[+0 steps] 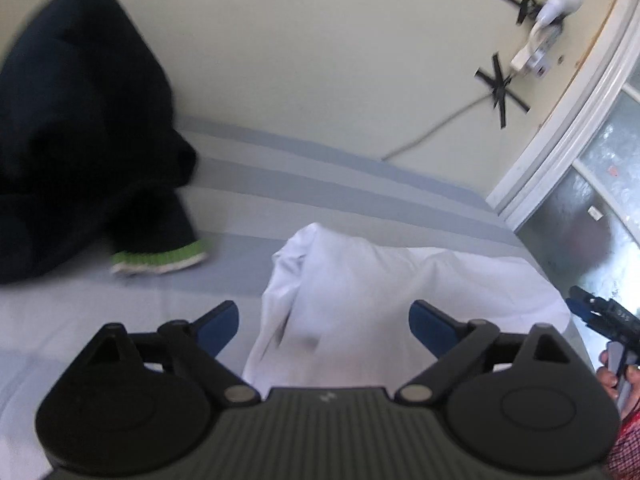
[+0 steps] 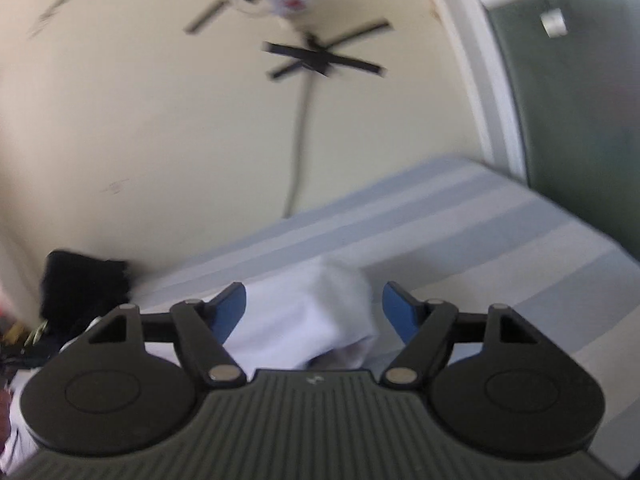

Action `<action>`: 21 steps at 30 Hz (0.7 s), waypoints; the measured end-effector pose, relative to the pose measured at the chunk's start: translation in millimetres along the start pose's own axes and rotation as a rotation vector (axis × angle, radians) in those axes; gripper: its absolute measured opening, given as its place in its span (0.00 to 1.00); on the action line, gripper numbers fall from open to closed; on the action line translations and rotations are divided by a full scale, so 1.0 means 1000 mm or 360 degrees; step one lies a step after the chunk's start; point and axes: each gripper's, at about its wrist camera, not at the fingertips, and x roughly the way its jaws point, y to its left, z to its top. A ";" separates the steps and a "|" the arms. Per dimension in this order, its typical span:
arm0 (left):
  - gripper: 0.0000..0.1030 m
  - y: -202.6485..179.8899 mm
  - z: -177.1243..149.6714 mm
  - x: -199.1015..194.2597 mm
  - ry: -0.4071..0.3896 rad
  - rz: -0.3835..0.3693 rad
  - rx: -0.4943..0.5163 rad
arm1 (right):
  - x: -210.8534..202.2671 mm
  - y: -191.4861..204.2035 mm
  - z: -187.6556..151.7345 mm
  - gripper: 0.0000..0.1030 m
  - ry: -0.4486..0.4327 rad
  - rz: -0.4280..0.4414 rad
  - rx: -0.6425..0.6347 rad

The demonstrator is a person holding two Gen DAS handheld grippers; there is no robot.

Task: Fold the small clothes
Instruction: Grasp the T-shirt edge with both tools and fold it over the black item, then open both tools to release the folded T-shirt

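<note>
Ribbed tongs, rumpled white cloth

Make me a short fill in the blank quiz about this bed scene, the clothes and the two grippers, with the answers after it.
1. The garment between the left gripper's fingers is ____.
2. The dark garment has a ____ striped cuff.
3. Both grippers' jaws stand ____, the right gripper included.
4. The bedsheet is patterned with ____.

Answers: white; green; open; stripes

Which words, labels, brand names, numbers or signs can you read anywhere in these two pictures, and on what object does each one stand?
None can be read.
Left gripper body: a small pale mark, a logo, not letters.
Right gripper body: the same kind of mark, blurred.
White device taped to the wall: any print is too blurred to read.
</note>
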 end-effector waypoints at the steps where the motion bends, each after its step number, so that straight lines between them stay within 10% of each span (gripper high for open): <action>1: 0.83 0.000 0.008 0.014 0.0032 0.0032 -0.0018 | 0.011 -0.002 0.001 0.75 0.0028 -0.0019 0.0034; 4: 0.13 0.009 0.019 0.047 0.0157 -0.0010 -0.0122 | 0.046 0.001 -0.004 0.44 0.0154 -0.0012 0.0074; 5: 0.12 0.014 0.022 0.051 0.0146 -0.0015 -0.0182 | 0.049 0.002 -0.007 0.14 0.0192 -0.0004 0.0073; 13: 0.22 0.039 0.019 0.060 0.0019 -0.0006 -0.0267 | 0.014 0.022 -0.036 0.14 0.0052 0.0004 0.0052; 17: 0.45 0.028 0.014 0.050 -0.0028 0.0140 -0.0174 | 0.043 0.013 -0.051 0.31 0.0101 -0.0152 0.0028; 21: 0.46 0.029 0.006 -0.001 -0.0211 0.0155 -0.0197 | 0.026 0.012 -0.033 0.48 -0.0037 -0.0148 0.0047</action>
